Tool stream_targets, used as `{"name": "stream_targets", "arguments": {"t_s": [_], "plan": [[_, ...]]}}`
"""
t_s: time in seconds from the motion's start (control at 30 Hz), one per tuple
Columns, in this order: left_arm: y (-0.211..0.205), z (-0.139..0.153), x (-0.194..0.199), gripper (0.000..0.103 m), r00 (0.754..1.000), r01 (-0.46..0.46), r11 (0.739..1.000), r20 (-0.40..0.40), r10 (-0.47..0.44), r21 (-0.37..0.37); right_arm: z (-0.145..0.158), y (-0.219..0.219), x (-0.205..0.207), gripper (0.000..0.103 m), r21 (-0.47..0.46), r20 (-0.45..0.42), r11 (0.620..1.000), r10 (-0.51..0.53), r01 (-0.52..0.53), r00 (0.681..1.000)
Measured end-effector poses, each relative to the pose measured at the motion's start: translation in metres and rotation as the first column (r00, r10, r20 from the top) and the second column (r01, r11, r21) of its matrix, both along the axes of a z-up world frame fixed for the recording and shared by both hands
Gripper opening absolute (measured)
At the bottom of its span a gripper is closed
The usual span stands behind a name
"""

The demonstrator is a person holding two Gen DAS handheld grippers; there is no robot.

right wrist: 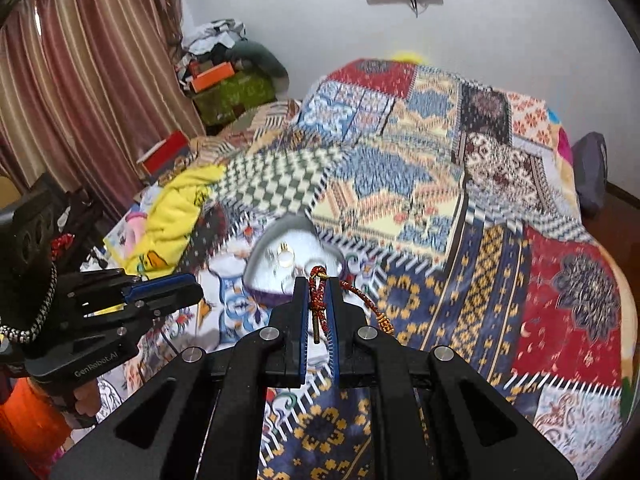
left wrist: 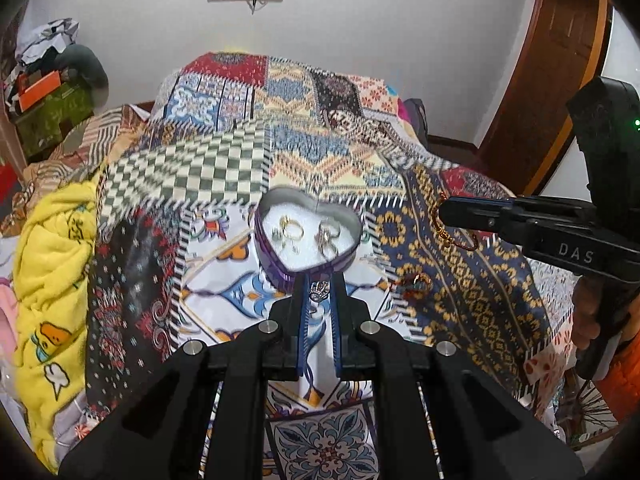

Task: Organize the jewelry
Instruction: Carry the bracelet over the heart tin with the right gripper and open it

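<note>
On the bed, heart tin [left wrist: 308,232] already holds several rings. Left gripper [left wrist: 319,292] fingers pinch a silver ring [left wrist: 319,291]; right gripper [right wrist: 319,300] pinches a braided bracelet [right wrist: 318,296]. One amber piece [left wrist: 414,284] remains on the quilt [left wrist: 480,280].

Patchwork bedspread [left wrist: 328,152] – heart-shaped tin [left wrist: 276,264], yellow blanket [left wrist: 52,248]

Red-gold braided bracelet [right wrist: 318,300] — seemingly purple heart tin [left wrist: 280,268]

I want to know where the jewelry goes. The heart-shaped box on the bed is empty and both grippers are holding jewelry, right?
Not quite. The heart-shaped box is not empty: the left wrist view shows rings already in it. The rest holds: the left gripper pinches a silver ring, and the right gripper holds a red braided bracelet.
</note>
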State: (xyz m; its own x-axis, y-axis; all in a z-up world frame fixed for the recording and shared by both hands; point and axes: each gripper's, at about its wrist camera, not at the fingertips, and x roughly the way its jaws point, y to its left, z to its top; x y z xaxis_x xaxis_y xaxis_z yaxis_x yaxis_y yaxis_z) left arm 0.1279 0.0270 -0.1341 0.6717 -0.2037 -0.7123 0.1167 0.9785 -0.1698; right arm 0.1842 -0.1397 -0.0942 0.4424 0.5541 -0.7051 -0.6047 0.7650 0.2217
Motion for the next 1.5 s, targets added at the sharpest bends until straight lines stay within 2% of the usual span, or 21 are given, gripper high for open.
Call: {"name": "stream_targets", "arguments": {"t_s": [0.17, 0.4, 0.7, 0.87, 1.1, 1.5], "plan": [[0.003, 0.016, 0.010, 0.008, 0.999, 0.002, 1.000, 0.045, -0.003, 0.005, 0.007, 0.010, 0.009, 0.007, 0.022, 0.018, 1.000, 0.011, -0.011, 1.000], [0.012, 0.022, 0.033, 0.008, 0.998, -0.008, 1.000, 0.069, 0.009, -0.009, 0.001, 0.030, 0.028, 0.007, 0.049, -0.015, 0.998, 0.035, -0.035, 0.999], [0.024, -0.007, 0.064, 0.008, 1.000, -0.014, 0.997, -0.005, 0.013, -0.077, -0.027, 0.051, 0.052, 0.007, 0.063, -0.123, 0.996, 0.076, -0.069, 0.990], [0.024, -0.024, 0.075, 0.008, 0.999, -0.004, 0.996, -0.043, 0.000, -0.087, -0.042, 0.058, 0.064, 0.007, 0.066, -0.172, 0.995, 0.079, -0.069, 0.982], [0.018, -0.036, 0.083, 0.008, 0.998, 0.023, 0.997, -0.060, -0.028, -0.071, -0.061, 0.063, 0.079, 0.007, 0.085, -0.250, 0.994, 0.085, -0.066, 0.964], [0.009, -0.037, 0.075, 0.009, 0.998, 0.044, 0.999, -0.055, -0.043, 0.018, -0.056, 0.077, 0.075, 0.007, 0.088, -0.249, 0.990, 0.131, -0.112, 0.960]]}}
